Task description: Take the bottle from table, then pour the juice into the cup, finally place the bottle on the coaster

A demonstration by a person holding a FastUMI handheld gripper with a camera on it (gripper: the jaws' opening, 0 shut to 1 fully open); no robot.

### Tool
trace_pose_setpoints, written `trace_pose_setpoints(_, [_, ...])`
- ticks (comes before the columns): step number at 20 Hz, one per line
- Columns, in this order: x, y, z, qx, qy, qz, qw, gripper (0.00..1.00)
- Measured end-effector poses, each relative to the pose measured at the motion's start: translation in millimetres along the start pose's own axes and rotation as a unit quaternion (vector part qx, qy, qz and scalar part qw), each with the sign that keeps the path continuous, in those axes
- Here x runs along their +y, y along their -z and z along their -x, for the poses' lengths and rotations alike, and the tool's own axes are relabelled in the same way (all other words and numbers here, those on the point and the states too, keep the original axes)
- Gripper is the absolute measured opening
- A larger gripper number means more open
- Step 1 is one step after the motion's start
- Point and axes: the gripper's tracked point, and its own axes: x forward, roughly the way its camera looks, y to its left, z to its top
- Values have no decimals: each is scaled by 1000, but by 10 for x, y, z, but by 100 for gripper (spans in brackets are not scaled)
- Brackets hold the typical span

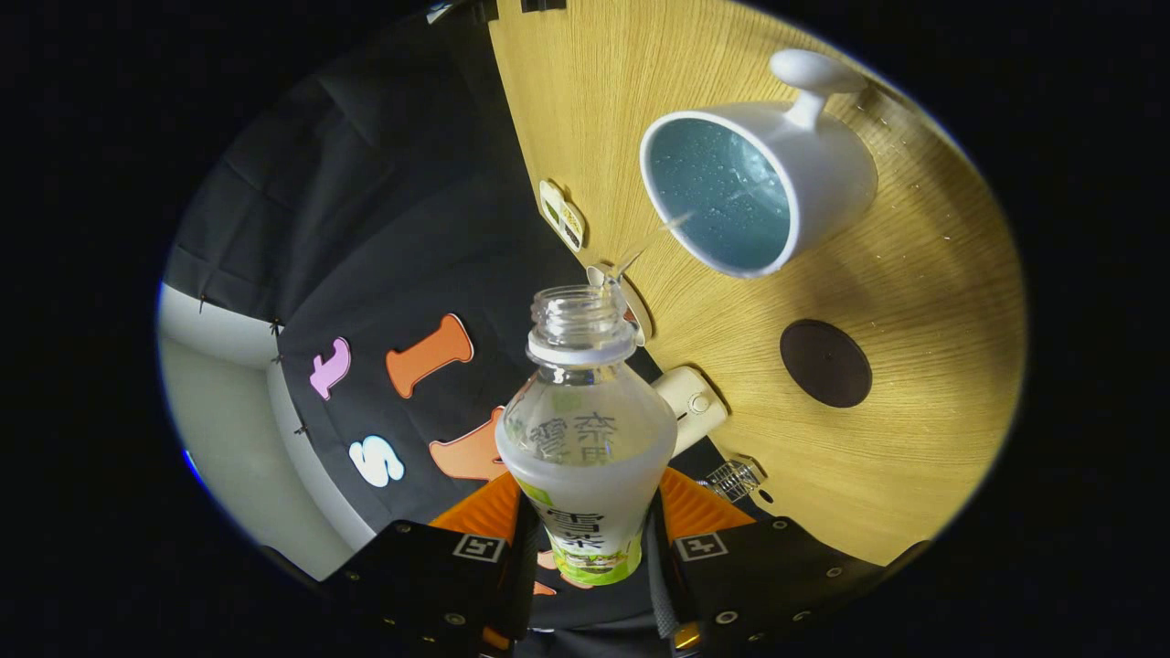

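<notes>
The gripper (590,539) clamped the clear plastic bottle (585,439); its thin stream risked missing the white ceramic cup (823,164) beyond.

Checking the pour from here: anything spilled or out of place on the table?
Possibly. Small droplets speckle the table beside the cup, which suggests splashing. The stream from the bottle, held in the shut gripper, does reach the cup. The coaster looks dry and bare.

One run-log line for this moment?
phase: pouring | gripper: shut on bottle | stream entering cup | coaster: bare
</notes>
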Motion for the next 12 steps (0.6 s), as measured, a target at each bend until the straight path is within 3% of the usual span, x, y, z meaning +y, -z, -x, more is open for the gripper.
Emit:
trace_pose_setpoints(5, [-95, -42, -7, -7, 5, -11, 1000, 53])
trace_pose_setpoints(12, [126, -22, 82, -4, -25, -39, 999, 53])
